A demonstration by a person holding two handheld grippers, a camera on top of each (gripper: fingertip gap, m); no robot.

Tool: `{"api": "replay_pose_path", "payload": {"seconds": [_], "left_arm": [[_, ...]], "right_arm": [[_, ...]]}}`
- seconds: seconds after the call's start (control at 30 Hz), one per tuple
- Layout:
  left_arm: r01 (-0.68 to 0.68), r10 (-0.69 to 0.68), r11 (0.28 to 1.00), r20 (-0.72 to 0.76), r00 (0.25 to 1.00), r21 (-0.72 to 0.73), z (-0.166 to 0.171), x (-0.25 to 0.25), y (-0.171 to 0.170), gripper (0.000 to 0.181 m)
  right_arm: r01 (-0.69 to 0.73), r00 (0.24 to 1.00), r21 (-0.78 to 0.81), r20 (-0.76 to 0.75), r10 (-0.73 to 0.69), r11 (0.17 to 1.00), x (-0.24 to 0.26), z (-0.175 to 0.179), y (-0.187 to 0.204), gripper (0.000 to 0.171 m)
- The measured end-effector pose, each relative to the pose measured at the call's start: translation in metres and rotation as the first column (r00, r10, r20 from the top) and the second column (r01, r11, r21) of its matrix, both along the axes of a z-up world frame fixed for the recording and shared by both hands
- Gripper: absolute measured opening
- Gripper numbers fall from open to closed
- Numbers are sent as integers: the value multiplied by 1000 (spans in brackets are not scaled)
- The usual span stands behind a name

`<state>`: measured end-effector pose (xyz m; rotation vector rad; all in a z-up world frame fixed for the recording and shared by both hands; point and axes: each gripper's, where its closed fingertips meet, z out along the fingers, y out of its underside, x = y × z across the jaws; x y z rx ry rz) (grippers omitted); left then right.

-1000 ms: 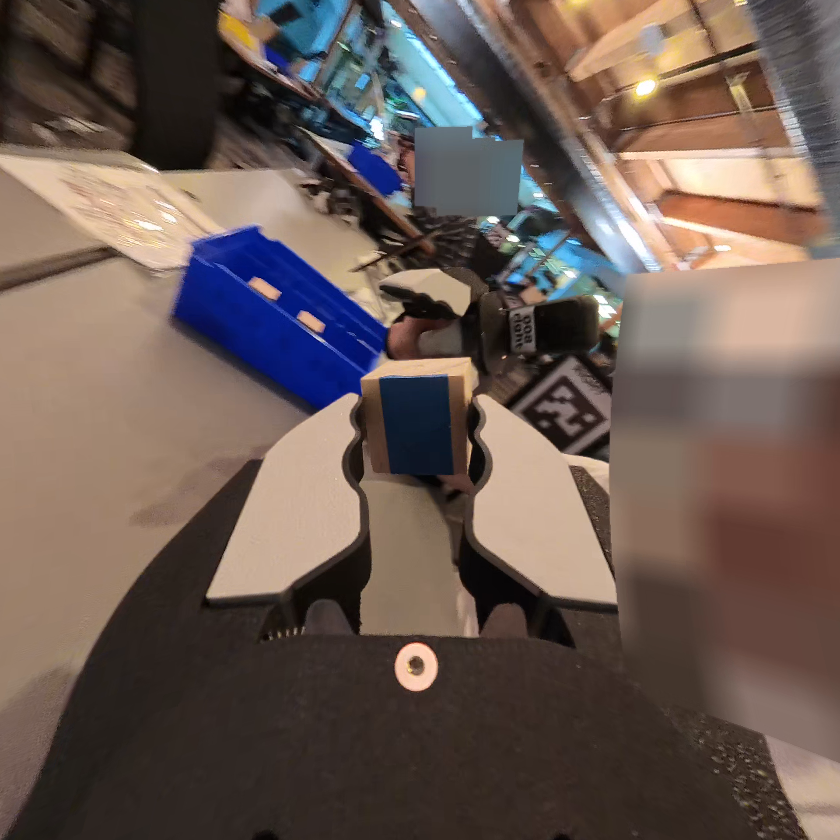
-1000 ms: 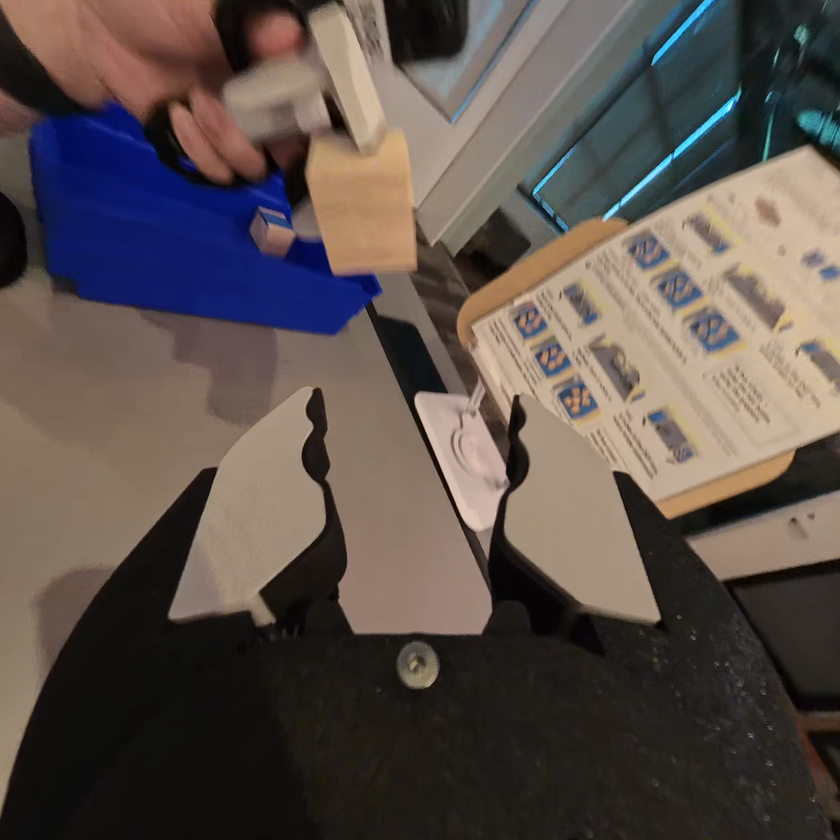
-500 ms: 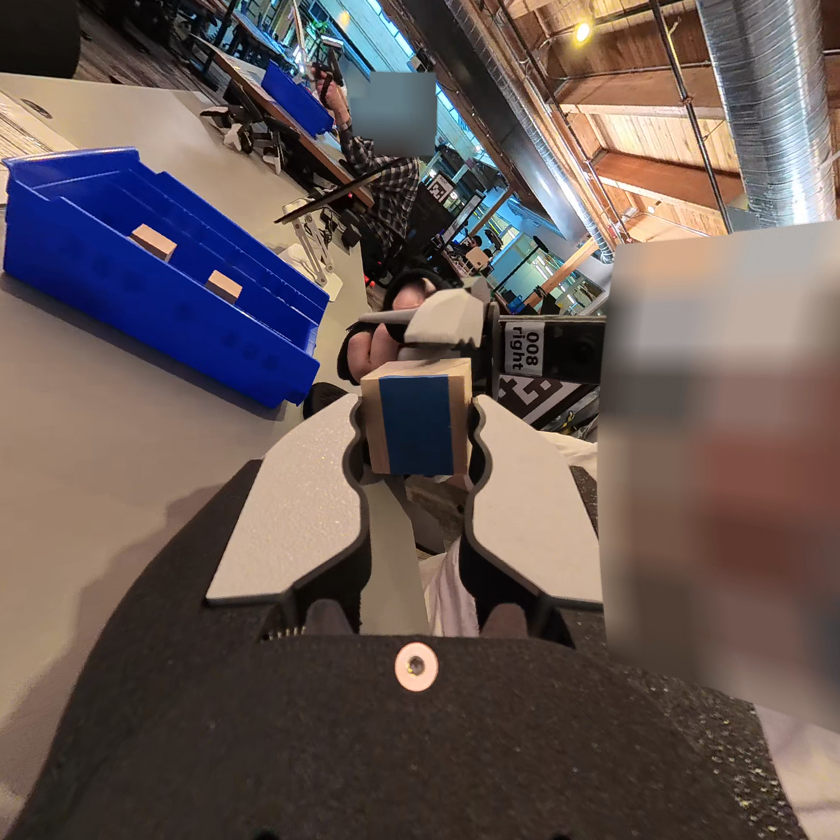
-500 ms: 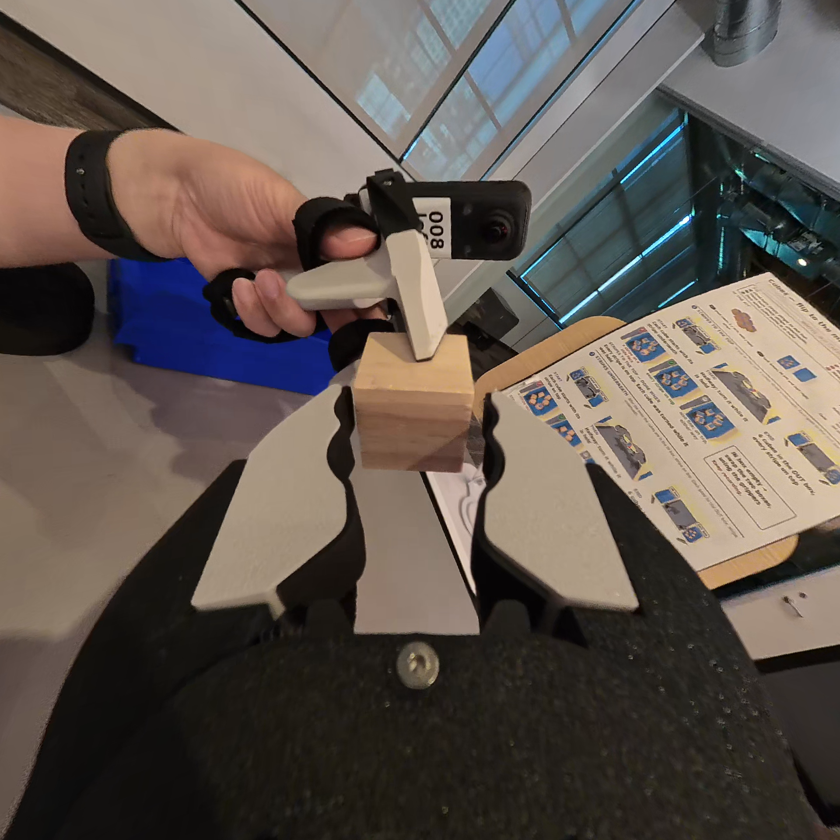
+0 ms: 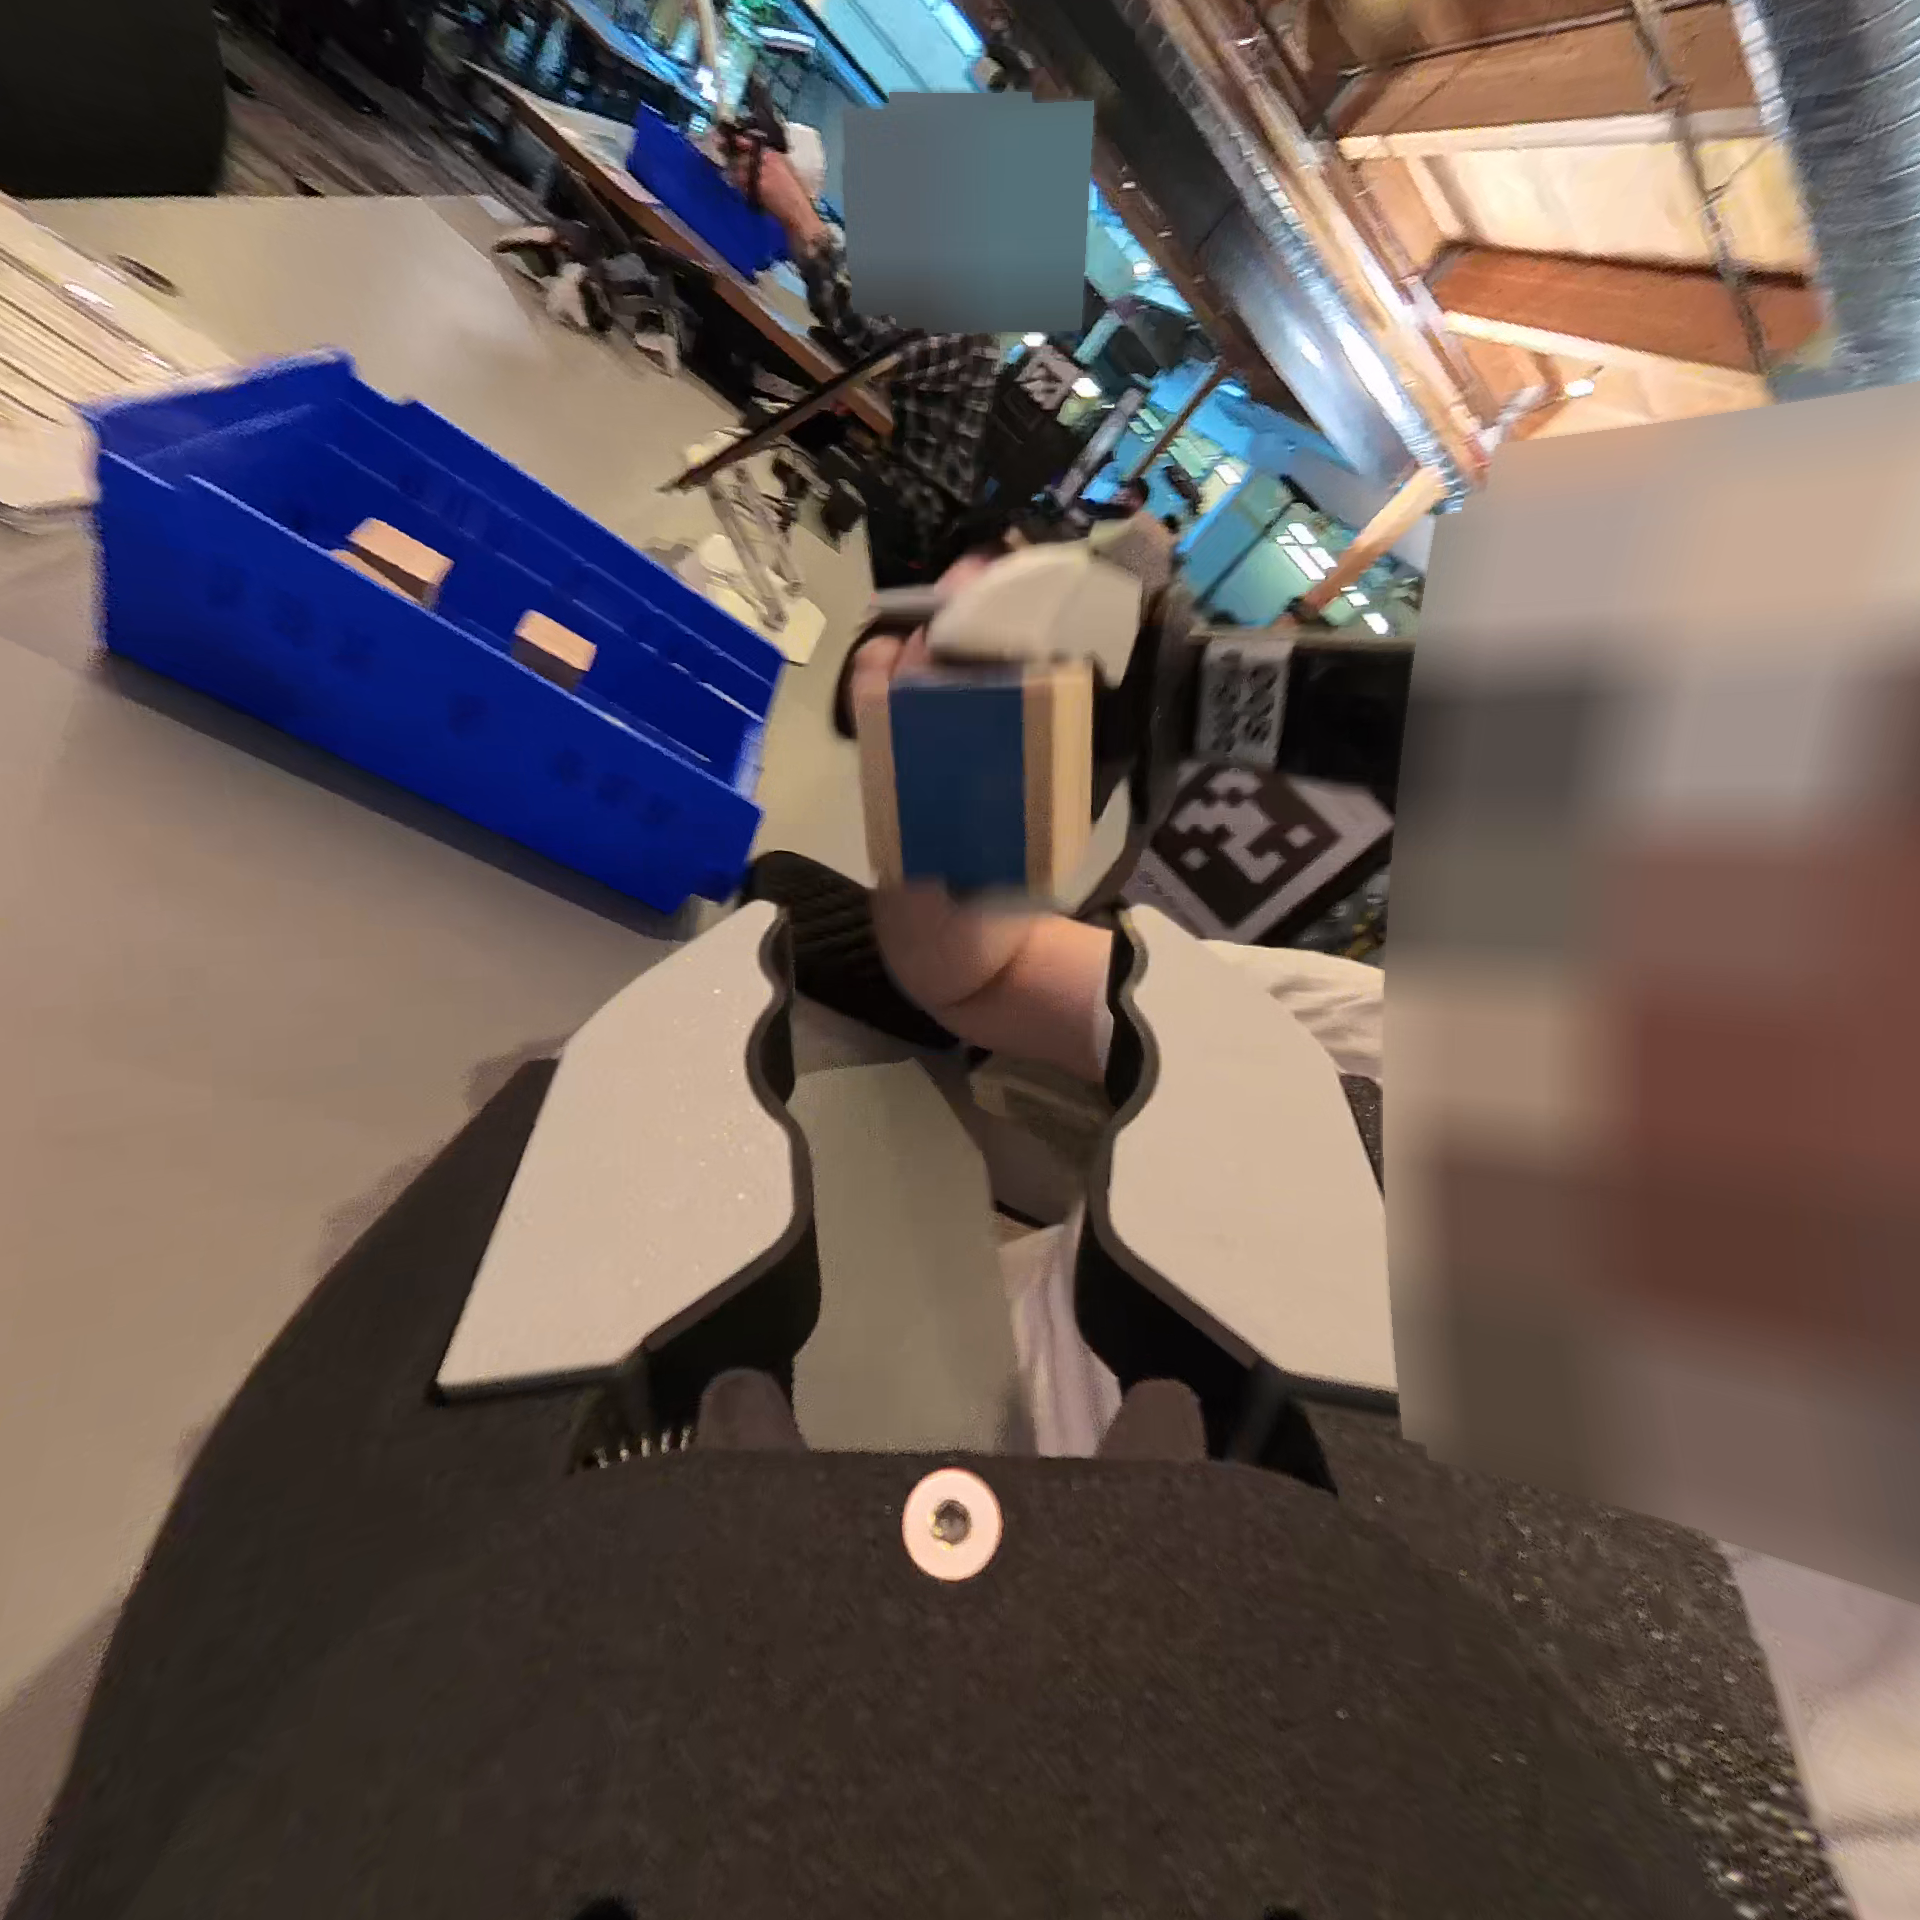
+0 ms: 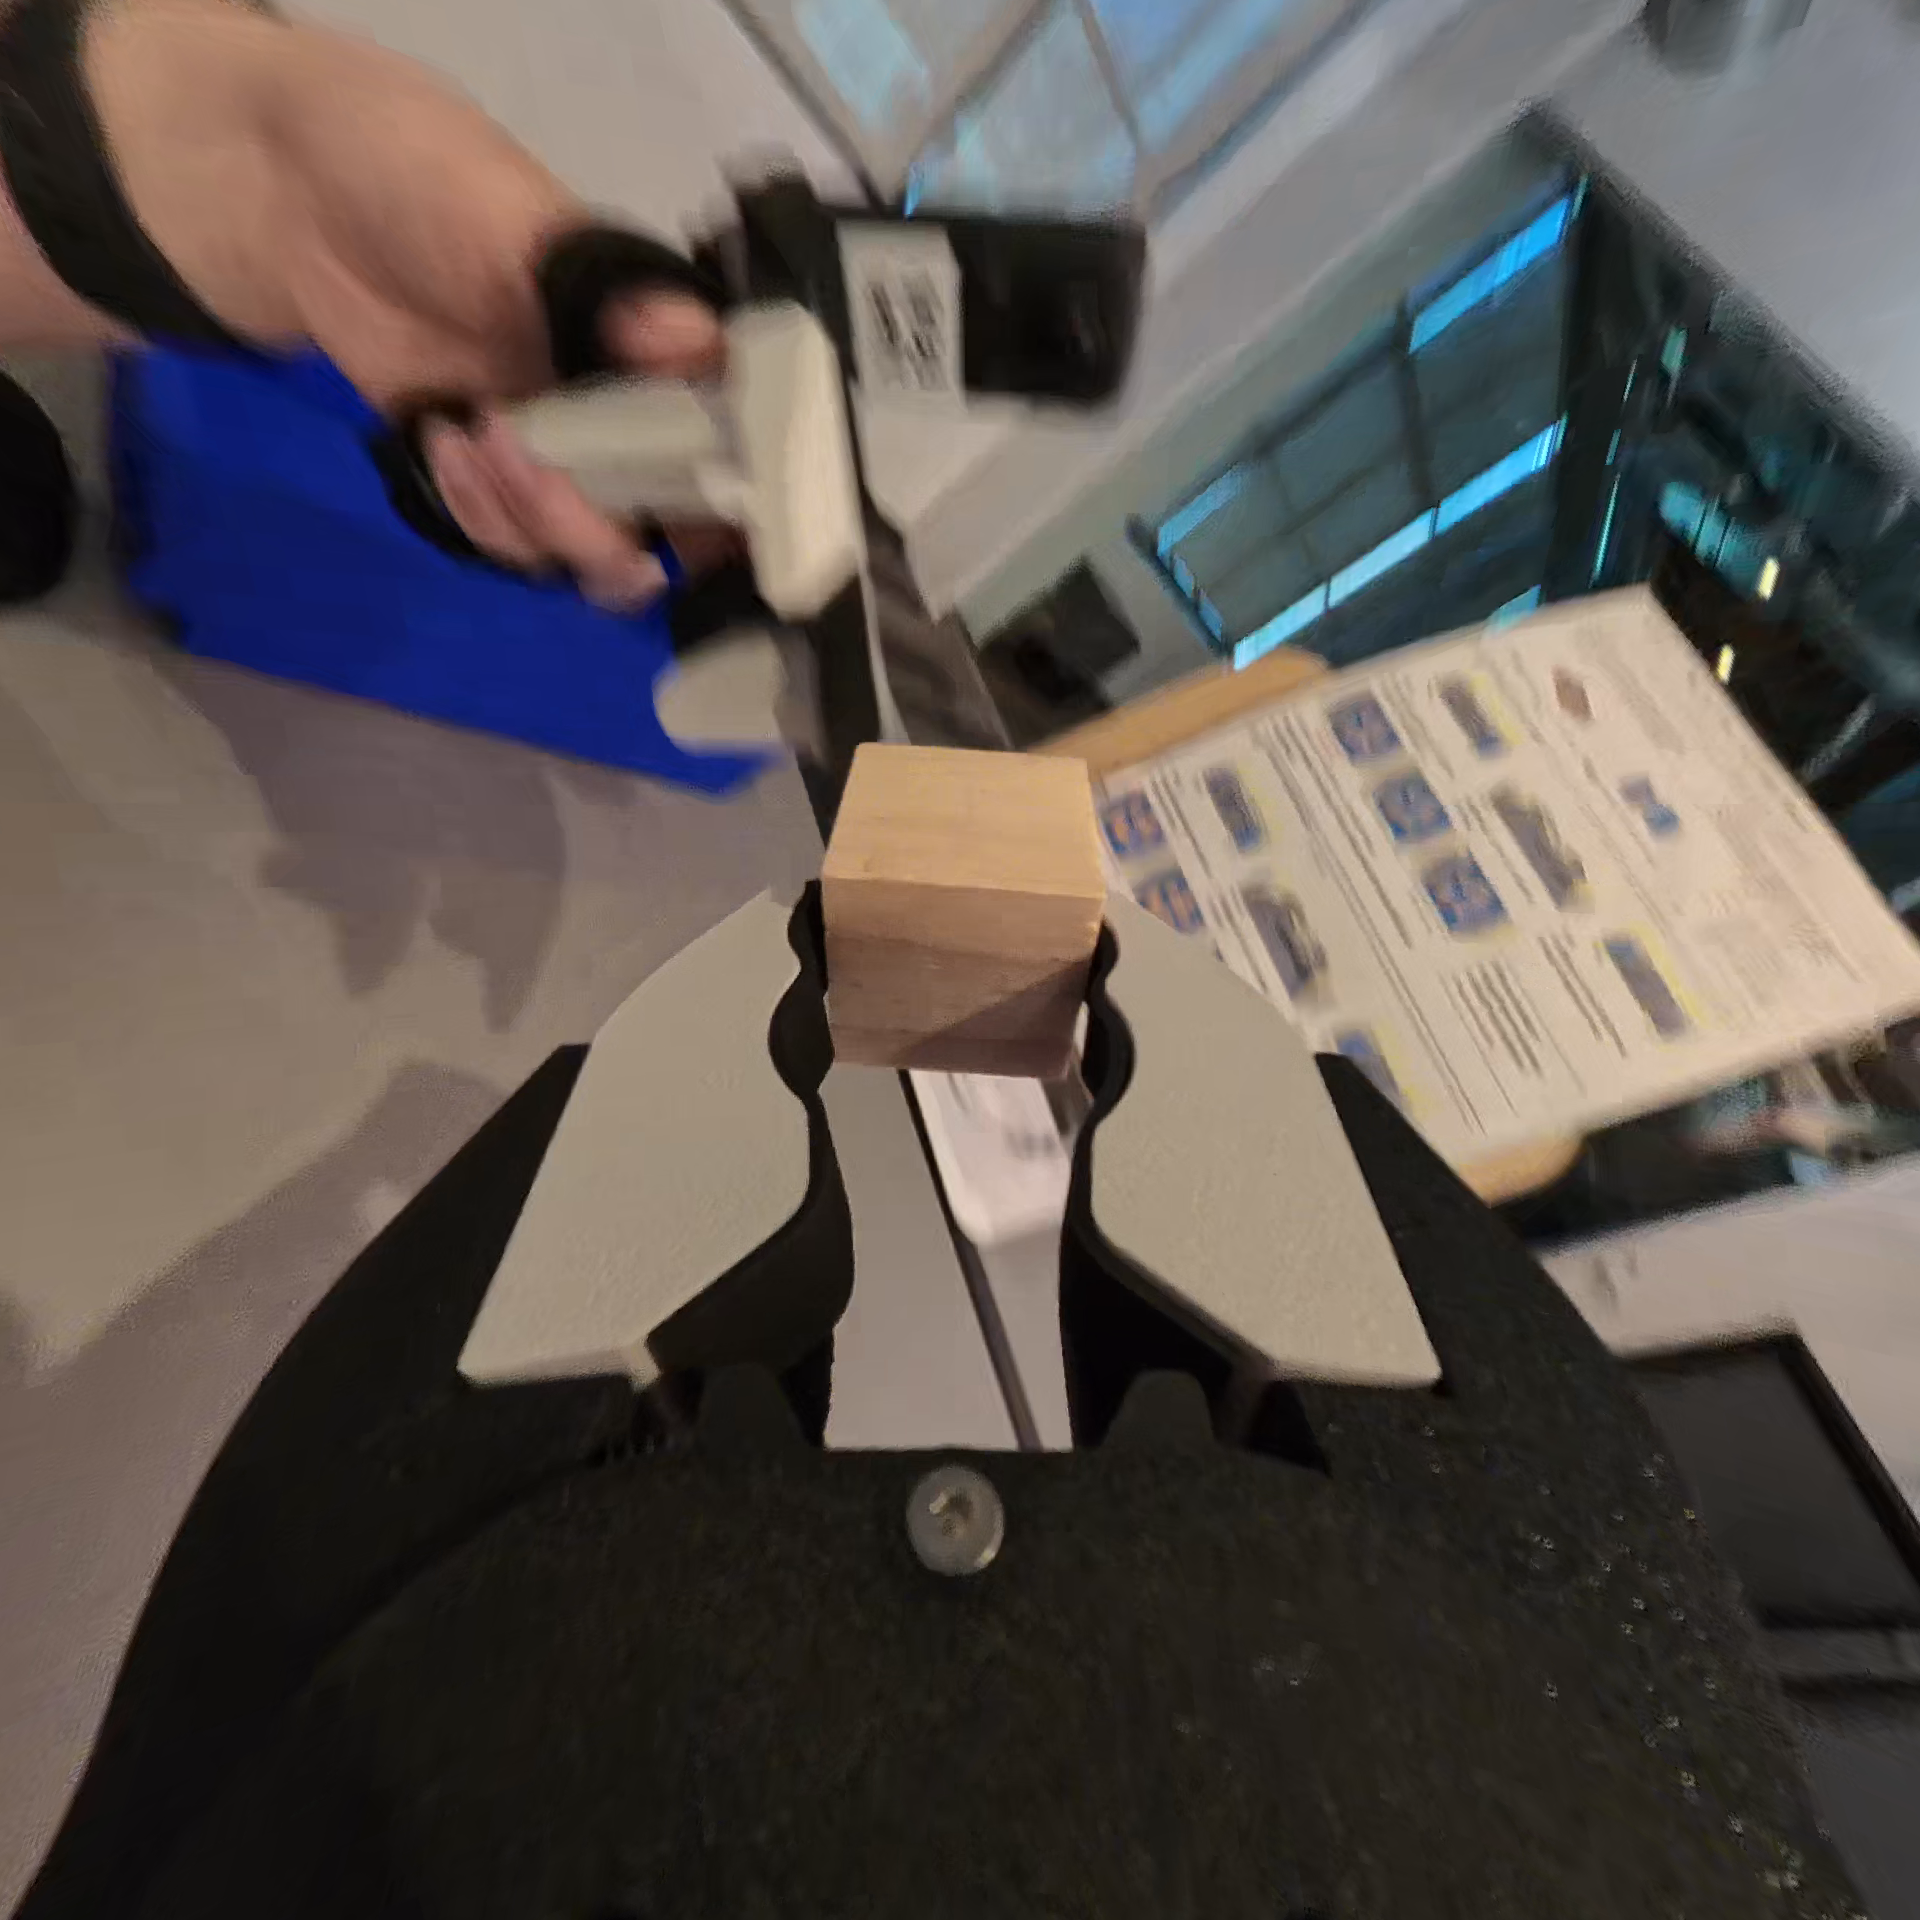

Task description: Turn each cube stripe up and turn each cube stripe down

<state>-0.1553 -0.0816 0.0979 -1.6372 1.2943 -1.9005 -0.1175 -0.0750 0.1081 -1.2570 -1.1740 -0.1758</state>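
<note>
A wooden cube [image 6: 961, 831] is clamped between the fingers of my right gripper [image 6: 961, 914] and held above the grey table; only plain wood faces show here. In the left wrist view the same cube [image 5: 977, 790] shows its blue stripe face toward the camera, held by the right gripper [image 5: 1018, 613] farther off. My left gripper [image 5: 948, 925] is open and empty, just short of the cube. It shows blurred in the right wrist view [image 6: 790, 468], held in a hand, up and to the left of the cube.
A blue bin [image 5: 416, 665] on the grey table [image 5: 260, 1039] holds two wooden cubes [image 5: 400, 556] [image 5: 554, 644]; the bin also shows in the right wrist view [image 6: 364, 582]. An instruction sheet on a clipboard [image 6: 1507, 862] lies at the right. A person sits in the background.
The cube passed from my left gripper to my right one. The right gripper closed on it; the left gripper opened and drew back.
</note>
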Motion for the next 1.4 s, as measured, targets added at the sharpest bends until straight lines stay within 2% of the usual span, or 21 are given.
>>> {"api": "replay_pose_path", "payload": {"seconds": [0.03,0.07,0.1,0.13,0.2,0.27,0.3,0.37,0.43,0.53,0.6,0.77,1.0,1.07,1.1,1.2,1.27,1.3,1.33,1.4], "left_arm": [[-36,36,998,-6,999,43,1,-3,5,59],[-66,67,994,-10,998,81,4,-8,9,59],[-92,94,989,-11,996,116,7,-12,11,58],[-118,121,981,-13,993,152,9,-16,13,57],[-169,180,959,-28,983,227,11,-22,19,57],[-214,237,934,-48,970,287,10,-25,25,57],[-232,261,922,-58,964,310,9,-27,28,56],[-257,299,904,-75,951,341,6,-28,32,56],[-269,316,897,-81,945,351,5,-28,34,55],[-263,313,902,-100,945,342,2,-28,33,55],[-267,321,901,-109,941,343,1,-29,34,55],[-309,374,877,-121,919,369,-1,-33,46,54],[-324,392,869,-121,912,374,-1,-36,49,54],[-325,394,867,-121,911,379,0,-38,49,54],[-328,397,864,-116,911,382,2,-40,49,54],[-354,419,843,-83,904,405,14,-53,52,54],[-407,470,795,-34,882,450,29,-74,60,55],[-454,518,748,3,856,485,39,-90,68,54],[-512,580,677,45,813,529,48,-109,79,50],[-606,726,472,107,679,640,57,-155,107,42]], "right_arm": [[86,996,-55,16,-85,995,28,6,4,46],[170,985,-119,0,-171,978,62,12,6,46],[245,965,-256,-27,-261,935,97,8,6,46],[320,925,-409,-61,-376,854,136,0,5,46],[412,789,-652,-95,-607,637,207,-29,5,46],[381,658,-845,-36,-752,374,255,-75,1,46],[365,617,-895,26,-787,257,271,-99,0,46],[384,558,-920,168,-812,73,296,-144,5,46],[378,506,-923,273,-818,-73,310,-180,10,46],[386,461,-885,429,-777,-260,322,-222,4,46],[404,423,-853,495,-759,-331,328,-236,1,46],[413,379,-817,555,-740,-402,334,-248,-3,46],[365,357,-829,545,-759,-423,336,-256,-1,46],[367,356,-832,538,-764,-415,337,-254,0,49],[366,358,-840,525,-772,-400,336,-250,2,55],[403,355,-856,472,-807,-324,337,-229,8,61],[421,378,-879,395,-837,-225,329,-205,15,60],[425,400,-890,345,-849,-162,322,-191,18,59],[429,425,-898,296,-856,-98,315,-177,22,59],[434,473,-901,217,-854,11,300,-154,25,56]]}}
